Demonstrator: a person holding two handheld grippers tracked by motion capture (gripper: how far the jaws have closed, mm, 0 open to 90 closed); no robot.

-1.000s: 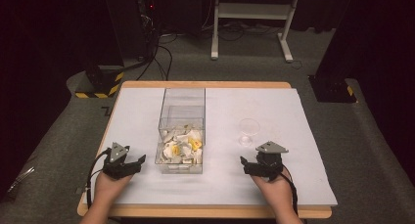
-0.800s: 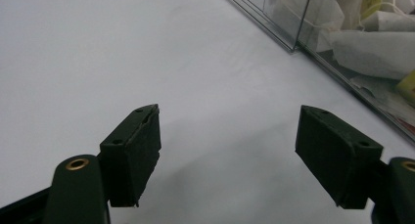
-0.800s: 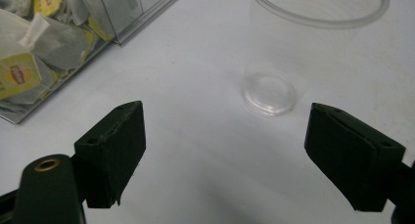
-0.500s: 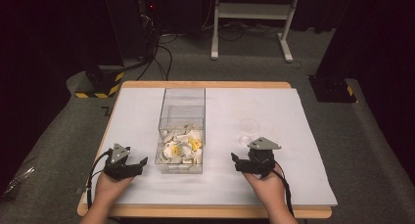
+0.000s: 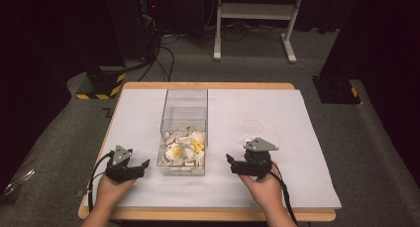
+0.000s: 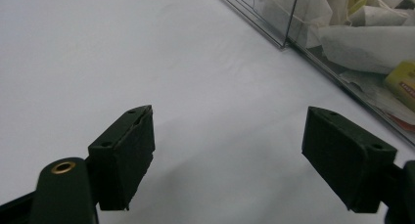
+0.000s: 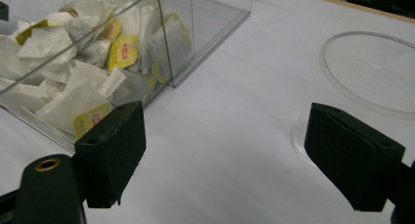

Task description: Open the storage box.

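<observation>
A person's two hand-held grippers flank a clear plastic box (image 5: 182, 138) of wrapped tea bags (image 5: 185, 150) at the near middle of the white-covered desk (image 5: 138, 113). The left hand-held gripper (image 5: 139, 166) rests low beside the box, jaws wide and empty. The right hand-held gripper (image 5: 236, 165), also gaping with nothing between its pads, angles toward the box; a clear cup (image 5: 251, 130) waits just beyond it, likely to receive a bag.

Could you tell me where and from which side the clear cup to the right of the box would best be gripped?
The clear cup stands upright, mouth up, apart from the clear box. I would grip its thin rim, coming from above with one jaw inside and one outside. The right gripper is nearest, with its jaws open and empty.
</observation>
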